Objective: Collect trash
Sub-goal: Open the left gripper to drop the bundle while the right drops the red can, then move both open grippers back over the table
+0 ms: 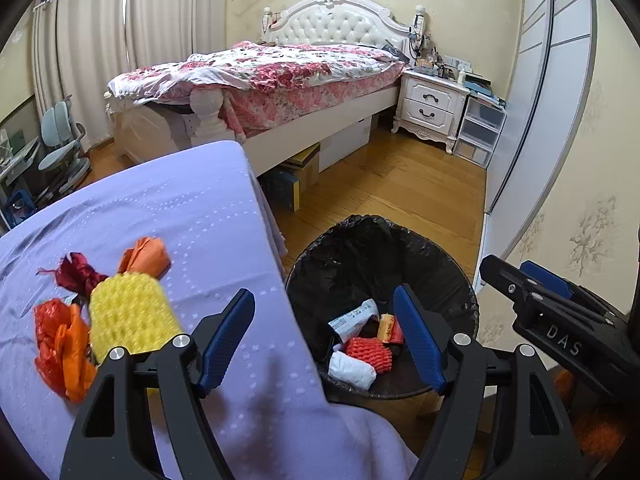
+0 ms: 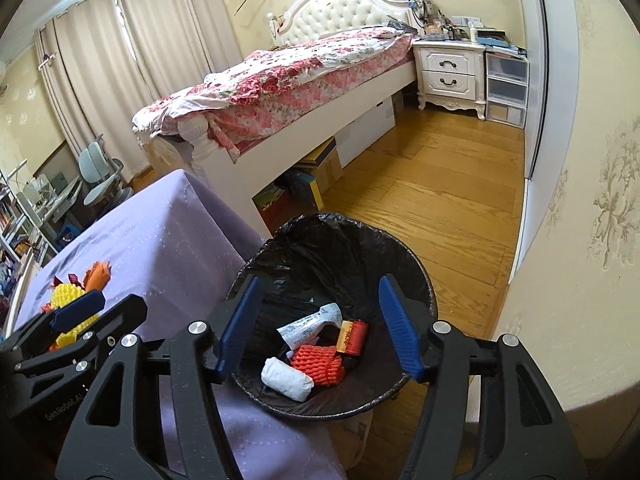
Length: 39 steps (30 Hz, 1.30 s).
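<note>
On the lilac-covered table [image 1: 180, 216], yellow foam netting [image 1: 130, 316] lay among orange wrappers [image 1: 60, 344]. The left gripper [image 1: 324, 336] was held wide open, empty. Discarded scraps were seen inside the black-lined bin [image 2: 348, 240], over which the right gripper [image 2: 320, 320] was spread wide, empty.

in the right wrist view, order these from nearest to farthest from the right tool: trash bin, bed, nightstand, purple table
Measured from the right tool:
1. Trash bin, directly below the tool.
2. Purple table, just left, against the bin.
3. Bed, across the floor, ahead.
4. Nightstand, far right corner beside the headboard.
</note>
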Motion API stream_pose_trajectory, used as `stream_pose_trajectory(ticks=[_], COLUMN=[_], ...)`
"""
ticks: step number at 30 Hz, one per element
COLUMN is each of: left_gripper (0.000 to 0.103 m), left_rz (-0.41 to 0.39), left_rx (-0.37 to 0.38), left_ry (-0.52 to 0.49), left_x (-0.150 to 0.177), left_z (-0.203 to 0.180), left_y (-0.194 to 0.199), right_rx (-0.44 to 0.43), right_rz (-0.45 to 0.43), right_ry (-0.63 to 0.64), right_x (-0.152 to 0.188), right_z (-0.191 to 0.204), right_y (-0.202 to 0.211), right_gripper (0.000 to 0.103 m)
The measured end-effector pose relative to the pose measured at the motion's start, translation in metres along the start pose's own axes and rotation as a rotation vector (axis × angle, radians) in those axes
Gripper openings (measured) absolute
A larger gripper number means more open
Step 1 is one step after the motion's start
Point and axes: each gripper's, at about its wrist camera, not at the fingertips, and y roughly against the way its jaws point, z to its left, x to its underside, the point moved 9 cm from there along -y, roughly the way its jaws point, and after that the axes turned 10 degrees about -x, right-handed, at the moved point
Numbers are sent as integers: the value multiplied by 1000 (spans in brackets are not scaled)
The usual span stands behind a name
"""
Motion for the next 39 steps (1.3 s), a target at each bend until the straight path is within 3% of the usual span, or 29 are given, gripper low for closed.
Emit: stream_pose_trajectory(ticks=[10,27,39], left_gripper=[72,73,73], left_rz=[-5,-22,10], left_rx=[-39,-134,-175], left_ry=[69,218,337], left_x=[11,37,73], left_z=[46,154,212], left_y=[25,64,72], right_rx=[-41,-189,-225], right_rz=[14,89,126], right_ry=[32,201,268], right_x=[8,34,57], right_z=[32,150,197], right_y=[12,2,0], right_gripper=[68,68,68])
